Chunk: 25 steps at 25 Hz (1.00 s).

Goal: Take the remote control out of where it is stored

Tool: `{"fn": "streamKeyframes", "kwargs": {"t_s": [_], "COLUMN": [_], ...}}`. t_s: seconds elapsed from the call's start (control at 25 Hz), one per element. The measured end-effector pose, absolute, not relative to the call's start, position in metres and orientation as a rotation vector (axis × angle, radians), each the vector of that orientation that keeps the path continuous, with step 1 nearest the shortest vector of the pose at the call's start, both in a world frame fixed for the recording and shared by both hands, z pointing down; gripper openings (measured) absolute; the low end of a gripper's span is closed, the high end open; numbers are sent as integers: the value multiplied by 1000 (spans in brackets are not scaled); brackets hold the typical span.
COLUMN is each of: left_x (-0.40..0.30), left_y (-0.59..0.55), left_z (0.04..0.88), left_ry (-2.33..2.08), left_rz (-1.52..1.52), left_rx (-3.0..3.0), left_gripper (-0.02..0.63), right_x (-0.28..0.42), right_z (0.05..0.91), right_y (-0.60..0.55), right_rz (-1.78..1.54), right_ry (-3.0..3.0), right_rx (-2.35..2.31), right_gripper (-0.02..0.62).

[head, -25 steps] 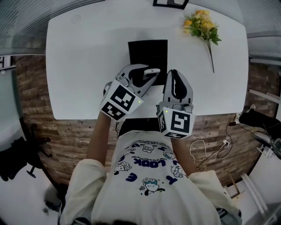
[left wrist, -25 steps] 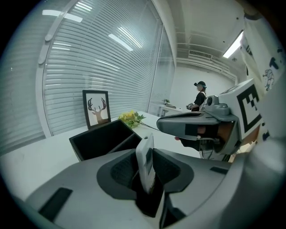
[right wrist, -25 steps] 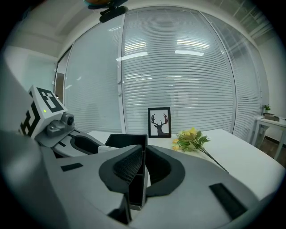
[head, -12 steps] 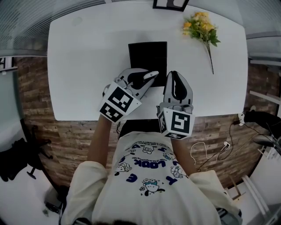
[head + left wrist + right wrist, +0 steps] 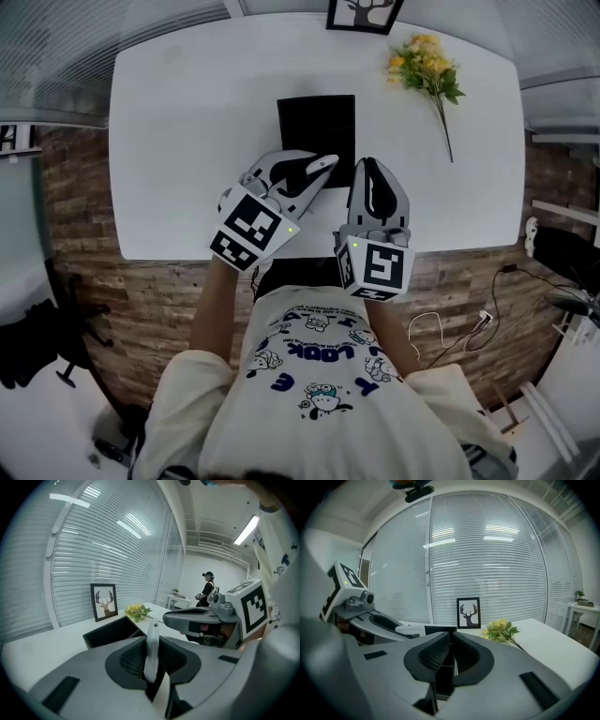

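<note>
A white remote control (image 5: pixel 151 651) stands edge-on between the pads of my left gripper (image 5: pixel 310 170). The jaws are closing and the pads press on both of its sides. Its white tip (image 5: pixel 325 161) sticks out over the near edge of the open black storage box (image 5: pixel 317 125), which sits mid-table. My right gripper (image 5: pixel 373 172) hovers just right of the left one, by the box's near right corner, shut with nothing between its pads. In the right gripper view the remote (image 5: pixel 410 630) shows to the left, in front of the box (image 5: pixel 440 629).
The white table (image 5: pixel 178 141) carries a bunch of yellow flowers (image 5: pixel 429 60) at the back right and a framed deer picture (image 5: pixel 361 13) at the far edge. Its near edge runs just under the grippers. A person (image 5: pixel 207 586) stands far off in the room.
The left gripper's jaws have narrowed onto the remote. Both grippers stay at the near edge of the box; the right one has barely moved.
</note>
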<state>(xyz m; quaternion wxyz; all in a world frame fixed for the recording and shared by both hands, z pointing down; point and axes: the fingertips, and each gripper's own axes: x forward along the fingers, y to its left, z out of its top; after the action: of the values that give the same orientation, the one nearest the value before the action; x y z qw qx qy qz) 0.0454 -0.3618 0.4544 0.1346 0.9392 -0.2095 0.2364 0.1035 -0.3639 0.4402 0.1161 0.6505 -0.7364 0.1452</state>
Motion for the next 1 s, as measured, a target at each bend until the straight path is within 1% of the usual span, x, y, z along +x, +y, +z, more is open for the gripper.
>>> {"fn": "streamKeyframes", "kwargs": {"t_s": [0.52,1.0], "left_x": [33,6], "left_y": [-351,-332], "left_z": [400,374], "left_ry": [-724,-907], "left_rz": [562,479], "left_rx": [2795,2768], "left_gripper": [78,78], "right_x": [90,67], "right_z": [412,383], "right_y": [-349,-332], "right_rz": [354,285], "right_ry": [-2223,-2296], "right_rx": [1910,1882], "right_gripper": [41,41]}}
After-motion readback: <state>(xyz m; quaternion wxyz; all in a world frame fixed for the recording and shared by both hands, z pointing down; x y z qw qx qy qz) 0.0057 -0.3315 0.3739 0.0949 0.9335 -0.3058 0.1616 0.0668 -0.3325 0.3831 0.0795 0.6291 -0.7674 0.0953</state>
